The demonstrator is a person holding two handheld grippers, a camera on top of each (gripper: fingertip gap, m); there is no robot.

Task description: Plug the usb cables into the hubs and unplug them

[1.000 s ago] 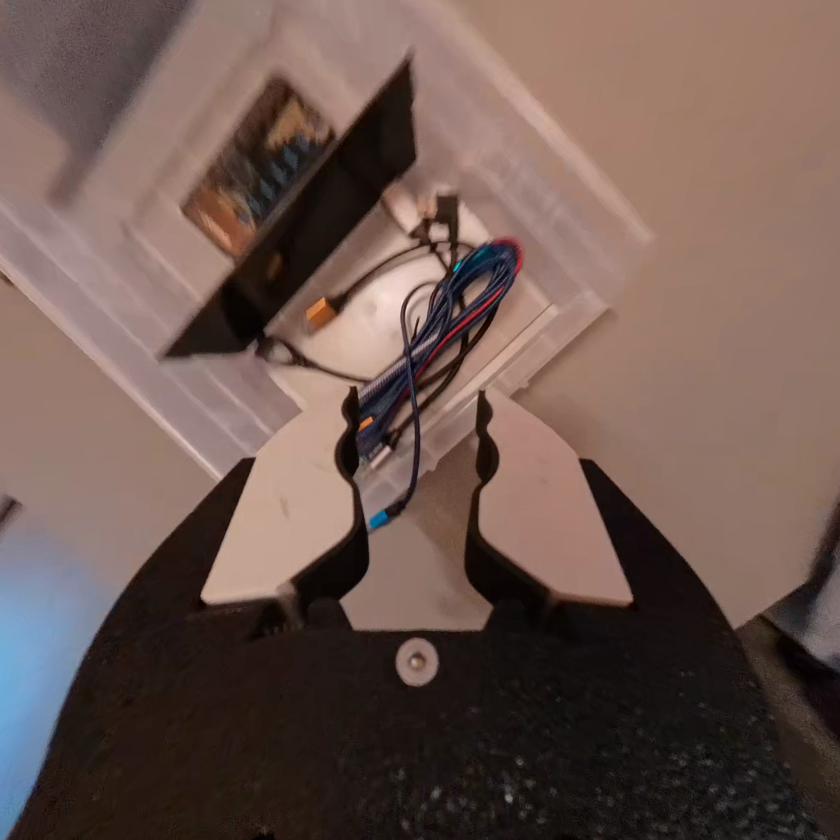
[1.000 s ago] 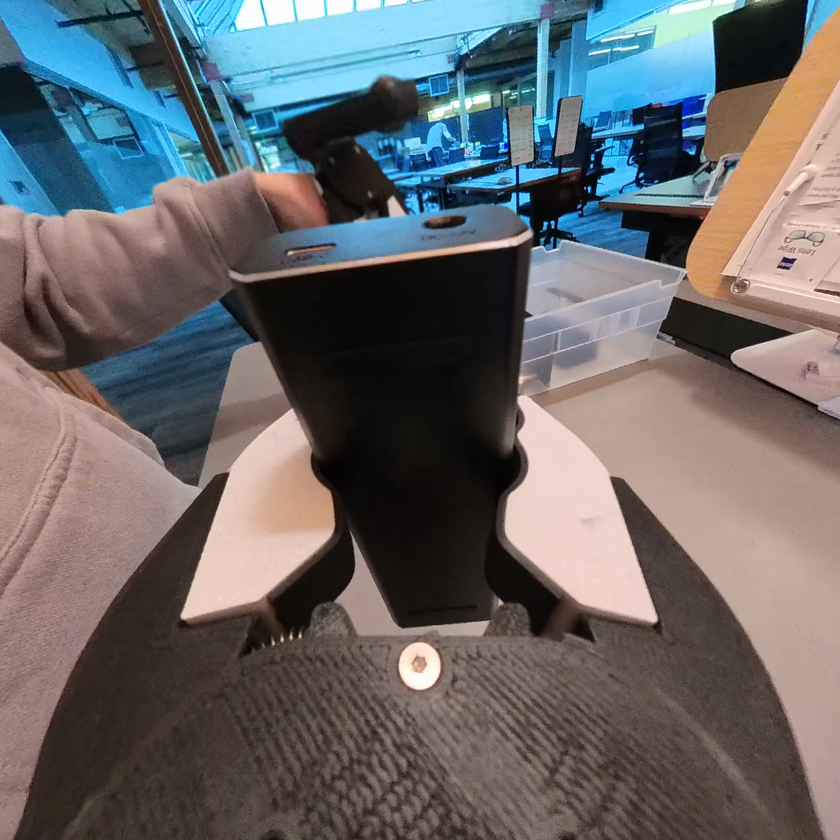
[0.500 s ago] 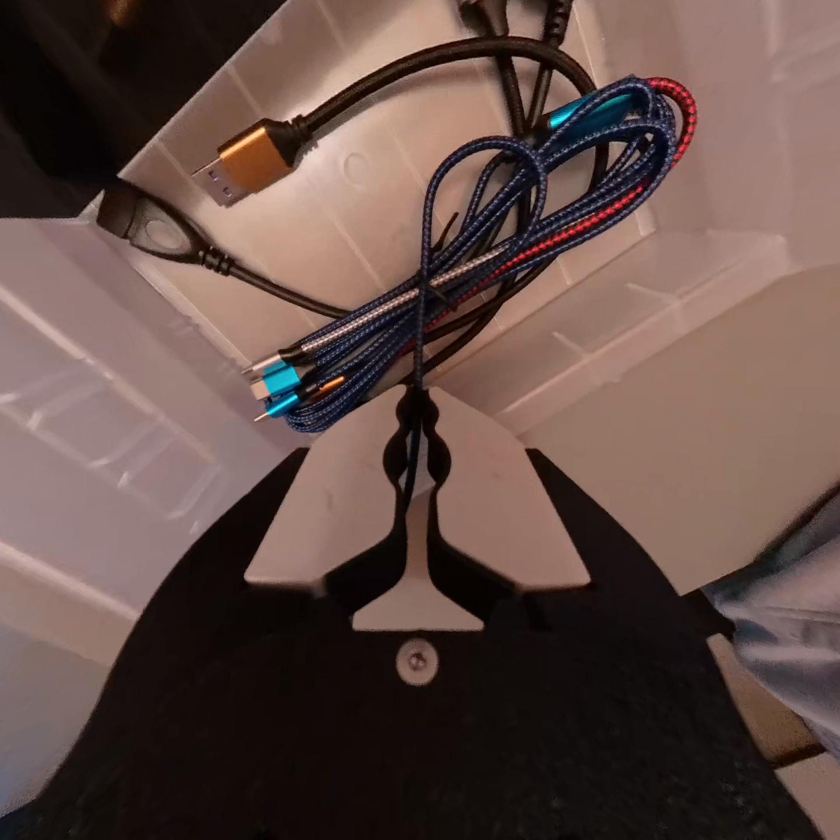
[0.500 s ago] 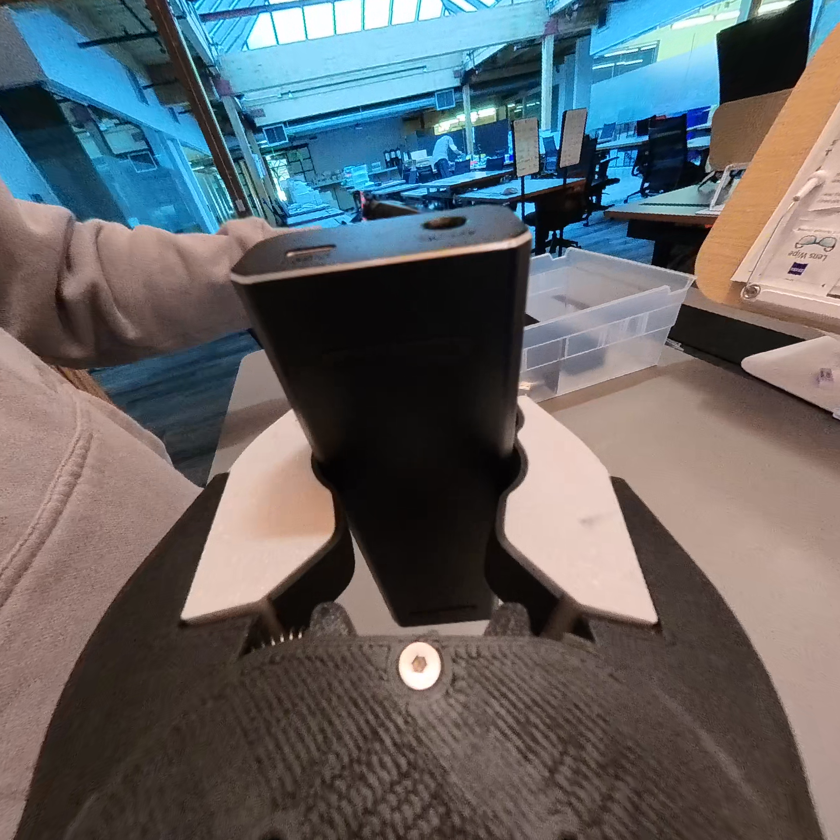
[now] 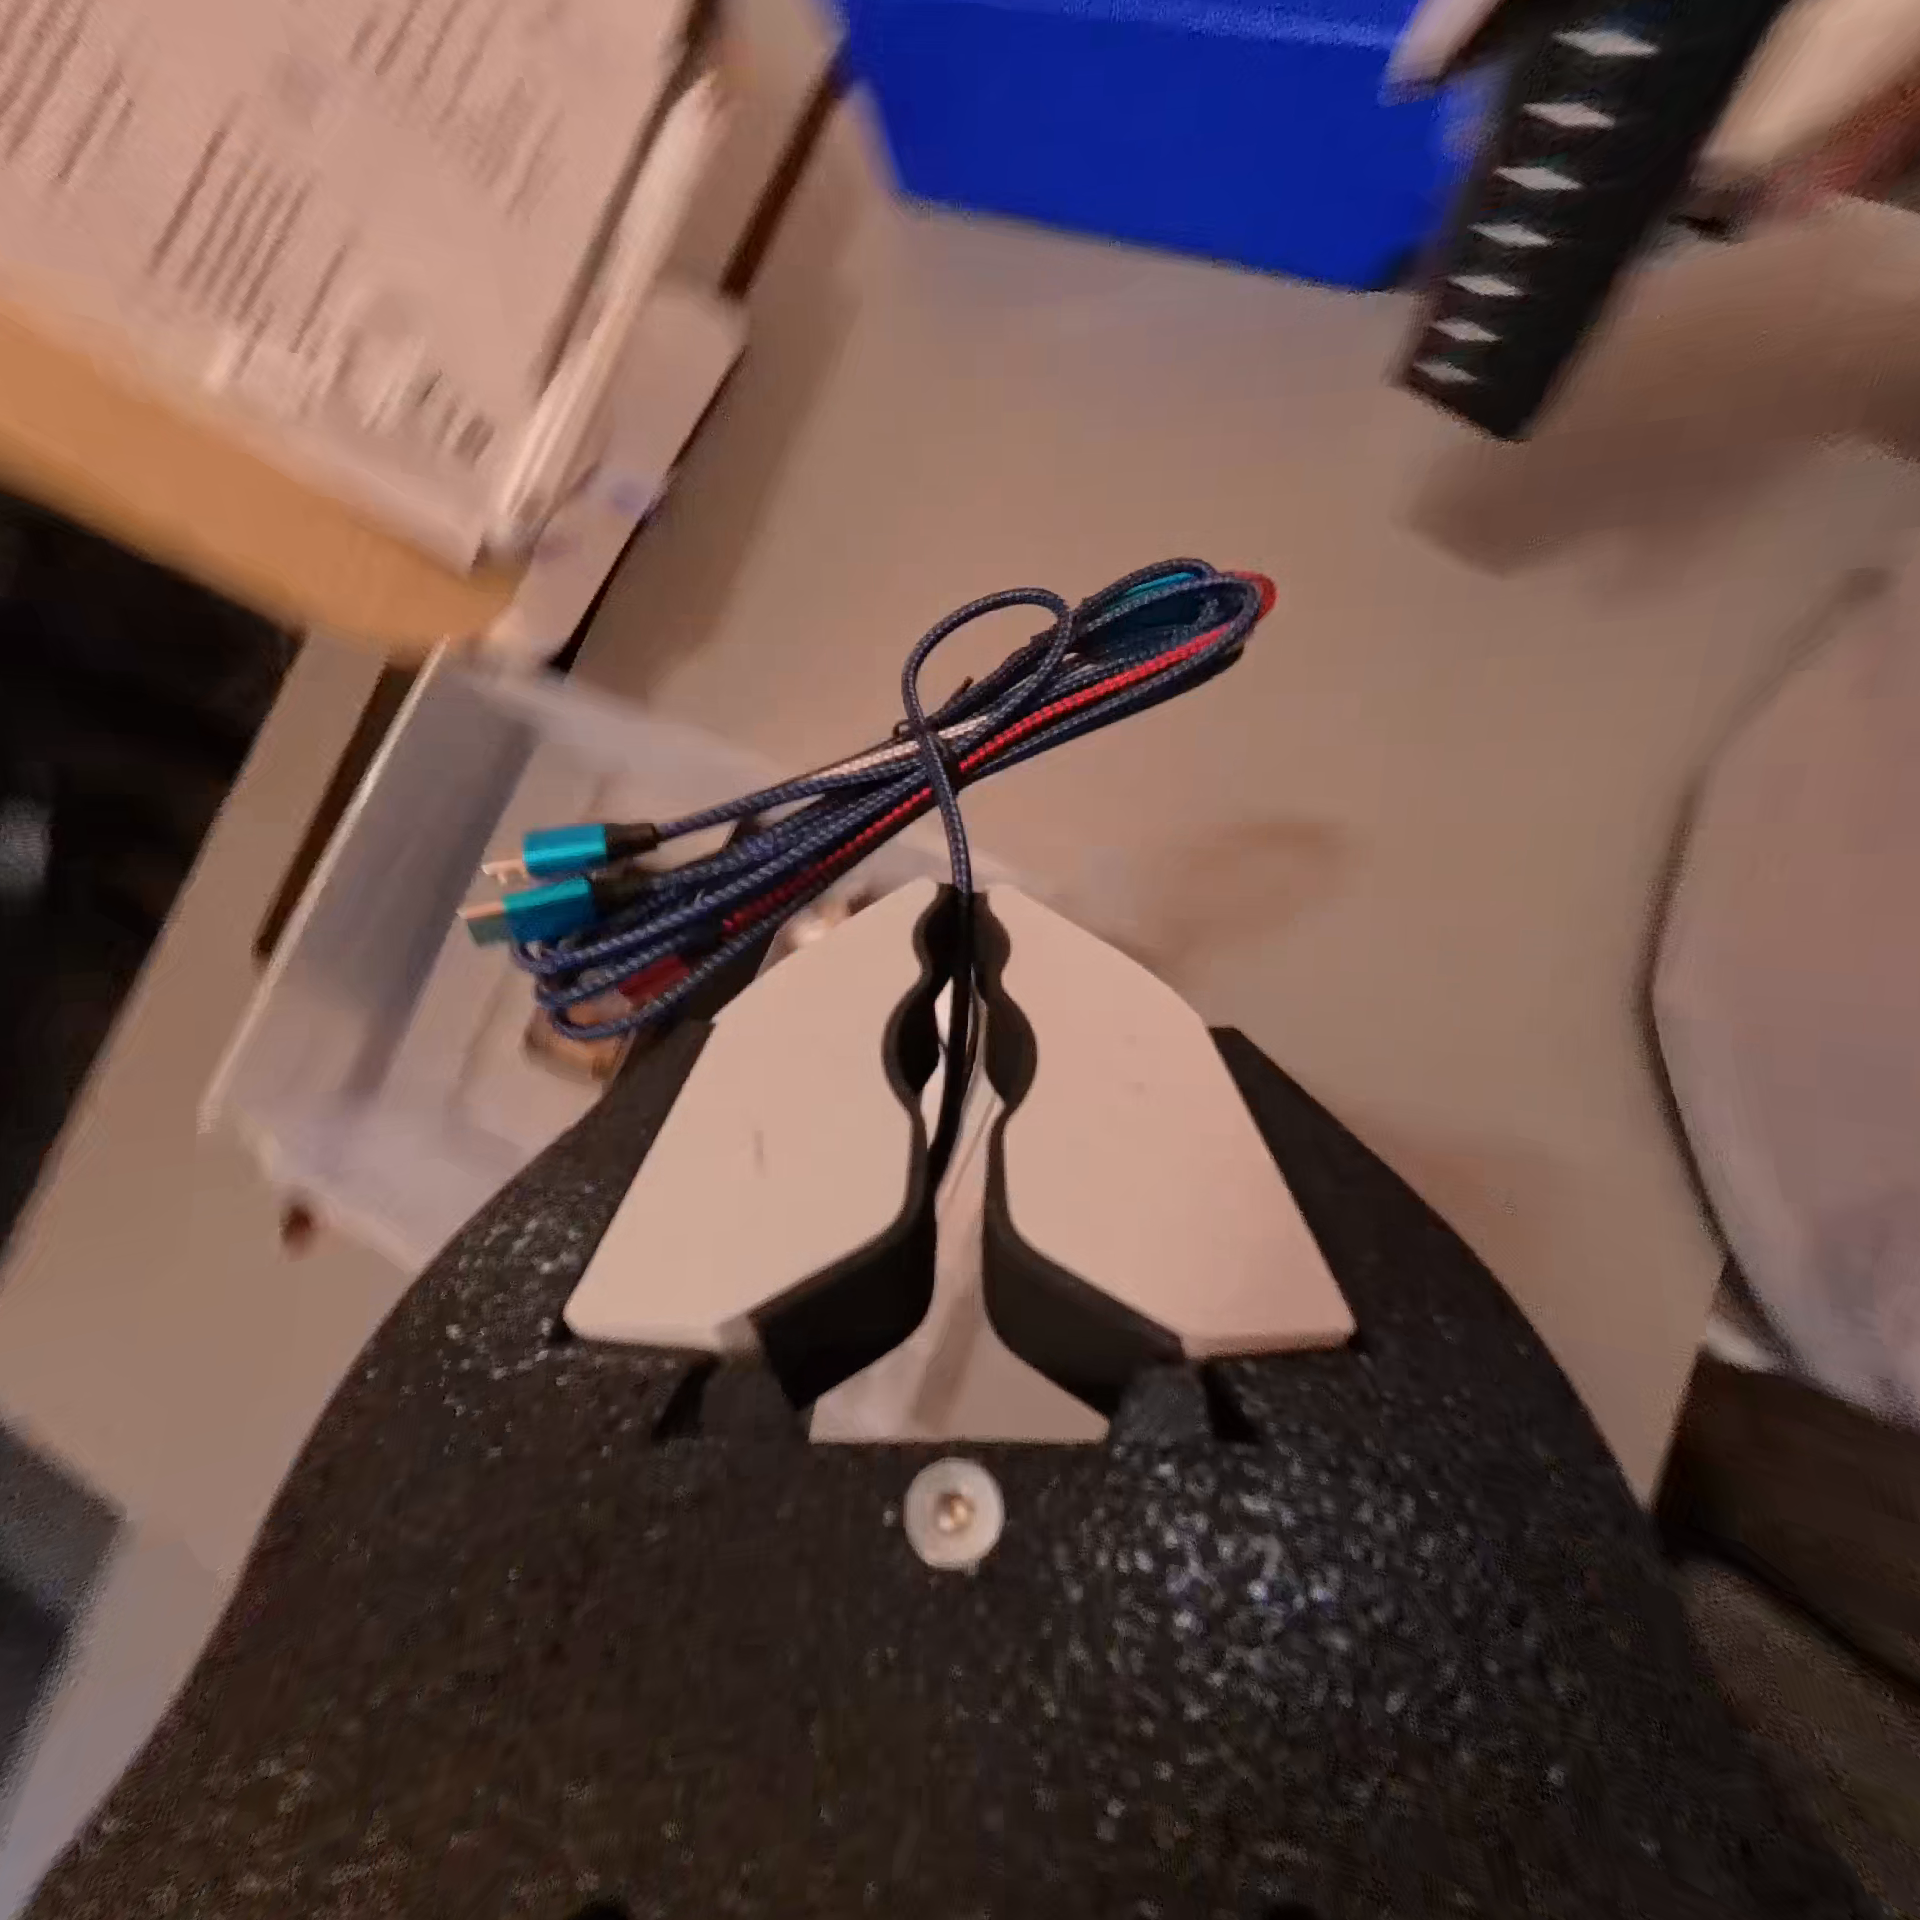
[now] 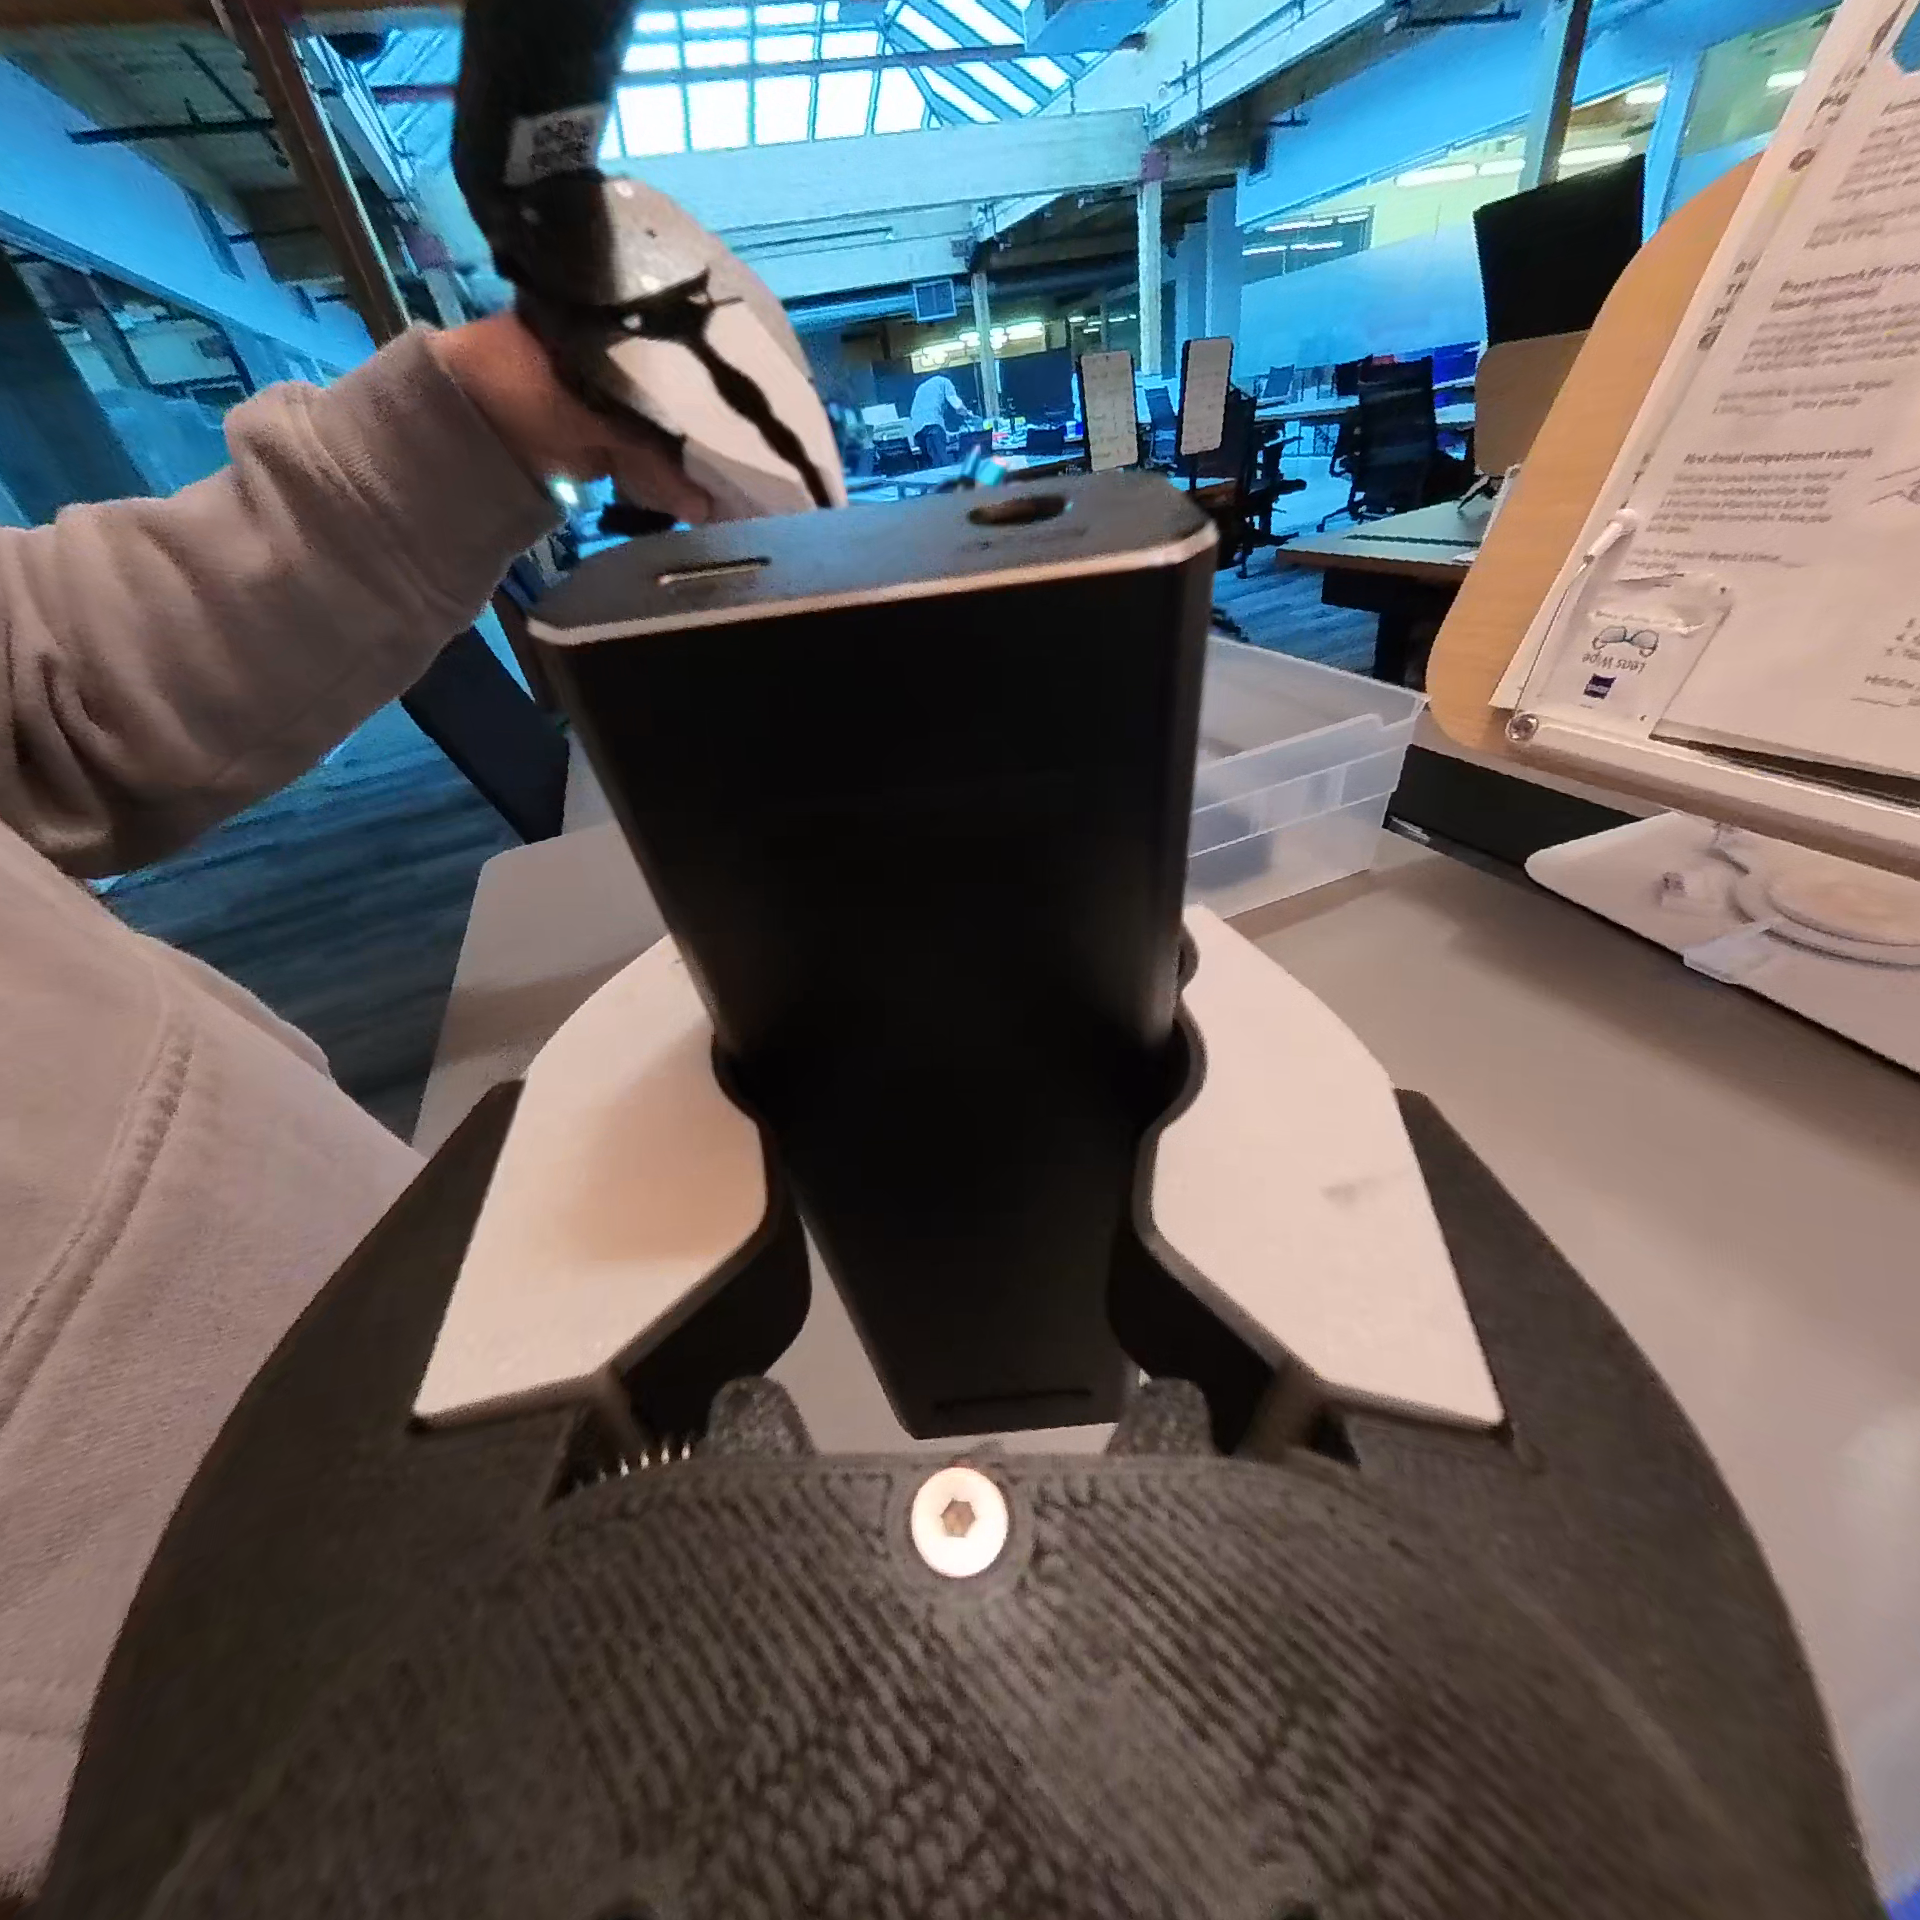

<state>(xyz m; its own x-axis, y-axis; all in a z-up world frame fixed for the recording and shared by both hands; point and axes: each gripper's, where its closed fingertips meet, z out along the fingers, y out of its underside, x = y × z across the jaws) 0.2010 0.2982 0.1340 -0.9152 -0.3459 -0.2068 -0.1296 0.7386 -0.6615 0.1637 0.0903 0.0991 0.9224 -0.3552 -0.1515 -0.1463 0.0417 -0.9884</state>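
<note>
Left wrist view: left claw [image 5: 961, 914] pinches the cable bundle [image 5: 883, 790]; right claw [image 6: 956, 1049] clamps the black hub [image 6: 883, 790].

The left gripper [image 5: 961, 914] is clamped on one strand of the cable bundle [image 5: 831, 831], which hangs ahead of its fingertips above the table [image 5: 1195, 520]. The plastic bin [image 5: 395, 883] sits on the table to the left, below the bundle's connector ends. The right gripper [image 6: 956, 1049] holds the hub [image 6: 883, 810] upright between its fingers. Behind the hub, the left gripper is raised at upper left; the bin lies behind at right, beside a document stand [image 6: 1714, 779].
</note>
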